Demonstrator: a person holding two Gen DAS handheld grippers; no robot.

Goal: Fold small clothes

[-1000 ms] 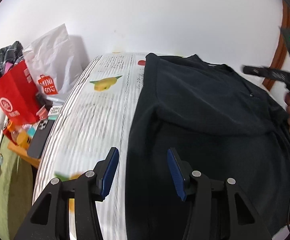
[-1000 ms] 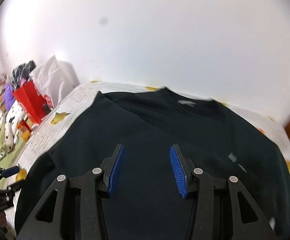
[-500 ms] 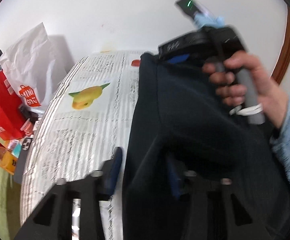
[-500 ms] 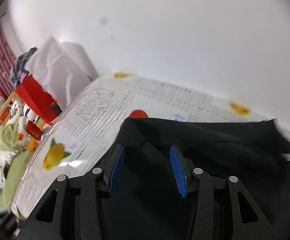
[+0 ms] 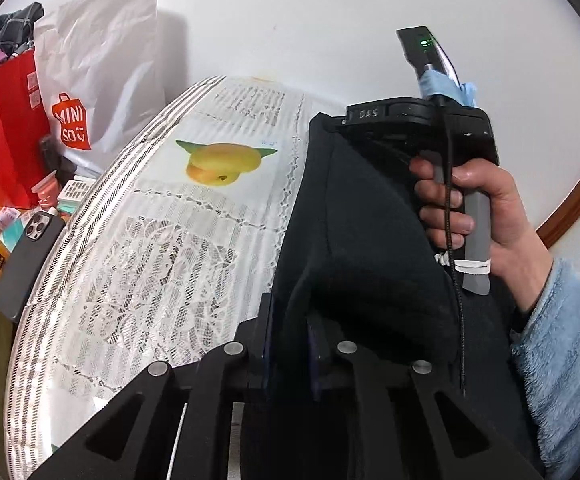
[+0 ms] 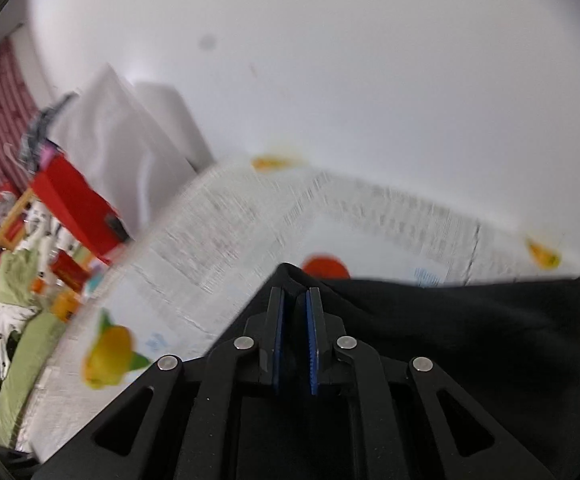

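A black sweatshirt (image 5: 354,216) lies on a round table with a white lace cloth (image 5: 161,264). My left gripper (image 5: 292,344) is shut on the sweatshirt's near left edge, and the cloth bunches up between its blue pads. My right gripper (image 6: 294,322) is shut on the far left corner of the sweatshirt (image 6: 450,320). In the left wrist view the right gripper's black body (image 5: 418,120) sits at that far corner, held by a hand in a blue fleece sleeve.
Left of the table stand a white Miniso bag (image 5: 101,80), a red bag (image 5: 5,136), a dark phone (image 5: 25,256) and small clutter. A white wall is behind. A wooden chair back (image 5: 570,200) curves at right. The cloth shows fruit prints (image 5: 217,162).
Both grippers were open a second ago. The right one swung to the sweatshirt's far left corner and shut on it; the left one shut on the near left edge.
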